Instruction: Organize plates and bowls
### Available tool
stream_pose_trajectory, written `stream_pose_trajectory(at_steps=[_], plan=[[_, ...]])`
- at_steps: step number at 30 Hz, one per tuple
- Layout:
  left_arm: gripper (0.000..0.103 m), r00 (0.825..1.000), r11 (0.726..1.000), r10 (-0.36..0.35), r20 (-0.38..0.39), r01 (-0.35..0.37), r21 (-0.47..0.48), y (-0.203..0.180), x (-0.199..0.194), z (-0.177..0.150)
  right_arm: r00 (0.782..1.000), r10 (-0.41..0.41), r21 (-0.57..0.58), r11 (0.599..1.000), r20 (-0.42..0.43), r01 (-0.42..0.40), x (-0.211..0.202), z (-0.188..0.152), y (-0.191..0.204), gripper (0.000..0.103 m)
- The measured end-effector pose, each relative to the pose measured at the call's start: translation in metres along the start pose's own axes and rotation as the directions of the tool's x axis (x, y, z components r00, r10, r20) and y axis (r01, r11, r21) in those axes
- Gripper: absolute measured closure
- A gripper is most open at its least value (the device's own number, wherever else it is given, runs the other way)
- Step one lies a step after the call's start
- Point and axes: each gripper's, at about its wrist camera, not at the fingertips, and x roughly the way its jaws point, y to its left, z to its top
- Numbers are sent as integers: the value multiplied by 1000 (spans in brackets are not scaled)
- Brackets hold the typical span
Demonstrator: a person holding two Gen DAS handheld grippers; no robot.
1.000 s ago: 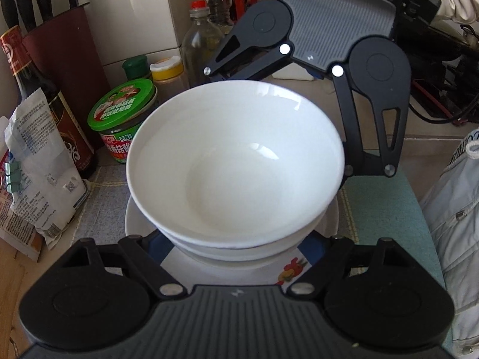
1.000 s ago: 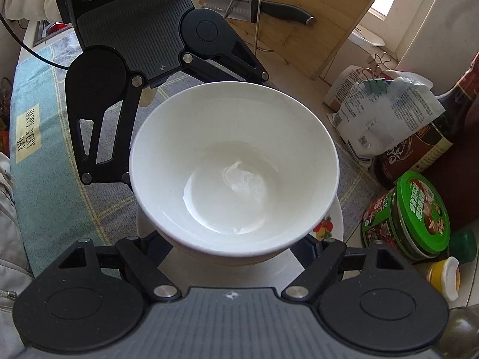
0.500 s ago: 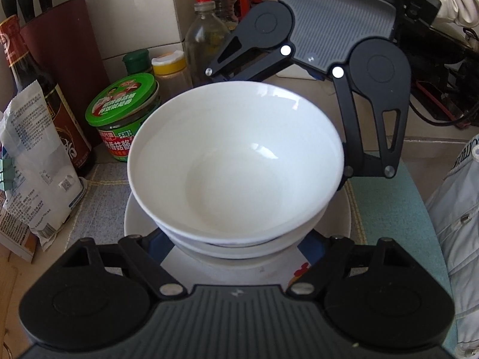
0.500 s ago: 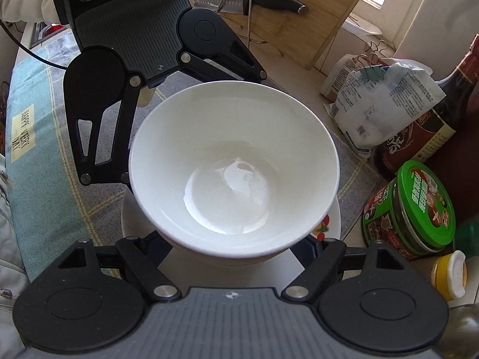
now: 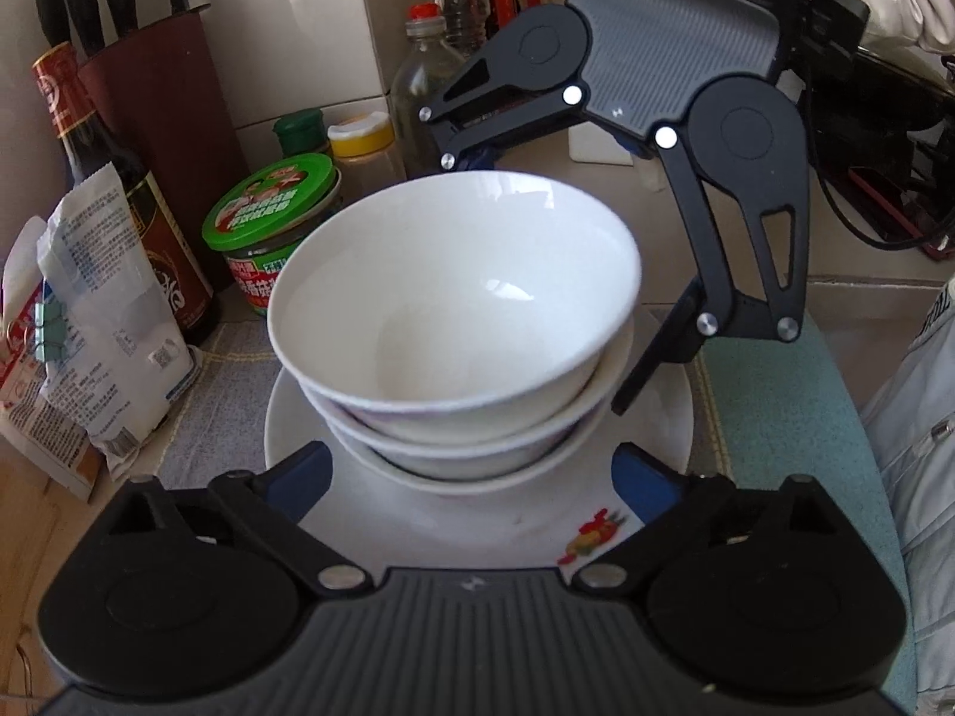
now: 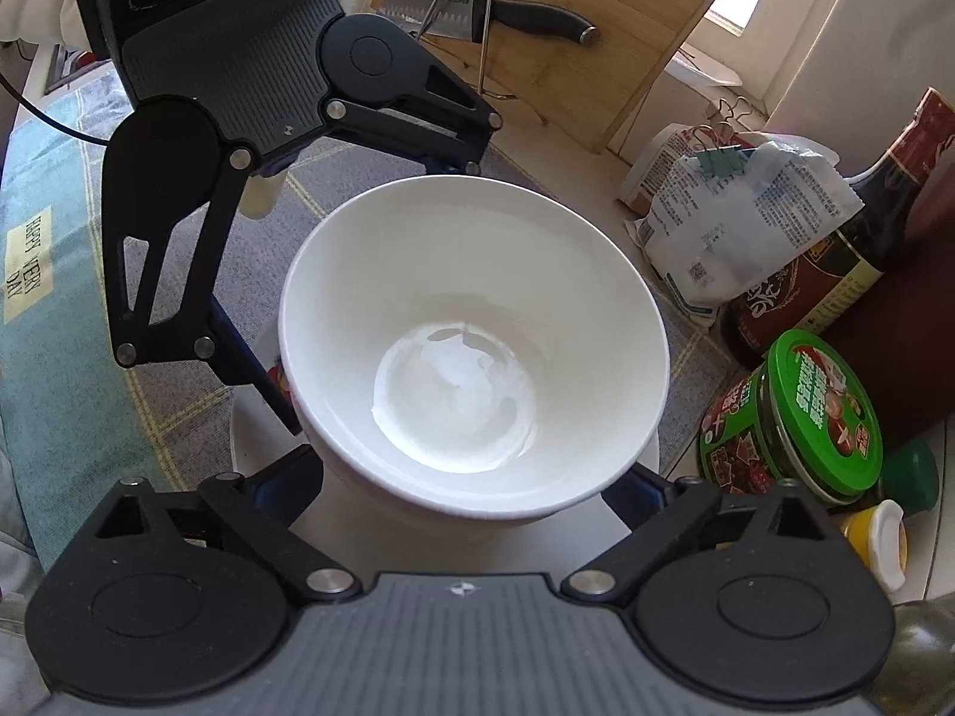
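A white top bowl sits nested, slightly tilted, in a short stack of white bowls on a white plate with a small red and yellow picture. My left gripper straddles the stack from the near side. Its jaws are opening, and its blue pads stand clear of the bowls. My right gripper faces it from the far side. In the right wrist view the same bowl fills the middle above the plate. My right gripper is also opening, with the stack between its pads untouched, and my left gripper is opposite.
A green-lidded jar, a dark sauce bottle, a knife block and a white bag crowd the left. Bottles stand behind. A cutting board with a knife leans beyond. A teal mat and a person's pale jacket lie right.
Both grippers' jaws have spread wide and their blue pads now show clear of the bowl. The top bowl looks smaller and lower, resting in the stack.
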Motion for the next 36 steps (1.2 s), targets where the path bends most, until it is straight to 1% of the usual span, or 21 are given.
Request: stream_pose_trajectory(at_steps=[1, 3, 4, 6, 7, 9, 11, 14, 16, 19, 21, 22, 24, 26, 27, 29, 30, 32, 33, 34, 36], plan=[[3, 1000, 1000, 4, 6, -4, -14, -3, -5, -4, 1000, -3, -1, 1000, 1, 3, -2, -1, 1, 2], [3, 999, 998, 48, 27, -46, -51, -7, -17, -10, 1000, -18, -5, 1000, 2, 18, -5, -3, 1, 2], [3, 996, 993, 79, 34, -76, -92, -8, -25, -15, 1000, -25, -5, 1000, 2, 25, -7, -4, 2, 2], [3, 989, 977, 137, 62, -125, -170, -10, -42, -21, 999, -34, 3, 999, -1, 34, -11, -6, 3, 2], [3, 981, 965, 169, 92, -146, -218, -12, -55, -25, 999, -44, 7, 999, 4, 44, -15, -7, 4, 2], [1, 960, 935, 244, 136, -196, -297, -18, -77, -28, 998, -71, 36, 997, 2, 70, -23, -6, 7, 2], [1, 929, 903, 325, 178, -249, -350, -25, -95, -29, 994, -106, 86, 991, -7, 106, -30, -3, 11, 2], [1, 886, 871, 410, 217, -310, -382, -37, -109, -32, 984, -174, 172, 969, -45, 179, -40, 2, 25, 0], [1, 867, 850, 448, 220, -336, -406, -43, -112, -34, 970, -225, 237, 941, -86, 240, -45, 8, 38, 0], [1, 837, 809, 497, 229, -353, -470, -52, -117, -42, 954, -274, 373, 878, -124, 301, -53, 17, 56, 0], [1, 816, 775, 528, 236, -349, -527, -57, -123, -49, 941, -295, 470, 815, -168, 340, -56, 24, 66, 0], [1, 812, 758, 537, 227, -346, -553, -59, -126, -51, 927, -320, 512, 772, -197, 375, -57, 26, 74, 0], [1, 822, 723, 543, 174, -352, -595, -62, -131, -51, 895, -372, 553, 705, -245, 444, -59, 31, 88, 0], [1, 828, 679, 555, 80, -395, -618, -64, -135, -49, 861, -419, 582, 637, -290, 506, -60, 32, 106, 0], [1, 829, 666, 557, 53, -408, -624, -64, -138, -48, 851, -431, 605, 603, -301, 519, -63, 32, 113, 0], [1, 842, 660, 540, 25, -405, -632, -67, -143, -48, 843, -440, 665, 534, -310, 523, -68, 29, 125, 0], [1, 849, 657, 529, 10, -402, -637, -68, -146, -46, 843, -440, 700, 495, -309, 515, -72, 27, 130, 0], [1, 853, 658, 522, -8, -409, -632, -73, -149, -42, 849, -433, 755, 436, -302, 490, -77, 25, 137, 0], [1, 852, 661, 523, -20, -420, -622, -77, -151, -40, 843, -442, 770, 405, -307, 493, -80, 24, 142, 0], [1, 851, 662, 524, -35, -433, -612, -81, -152, -36, 836, -450, 778, 383, -313, 497, -82, 24, 146, 0], [1, 849, 657, 527, -44, -439, -613, -86, -156, -31, 827, -466, 788, 358, -314, 501, -86, 25, 152, 0]])
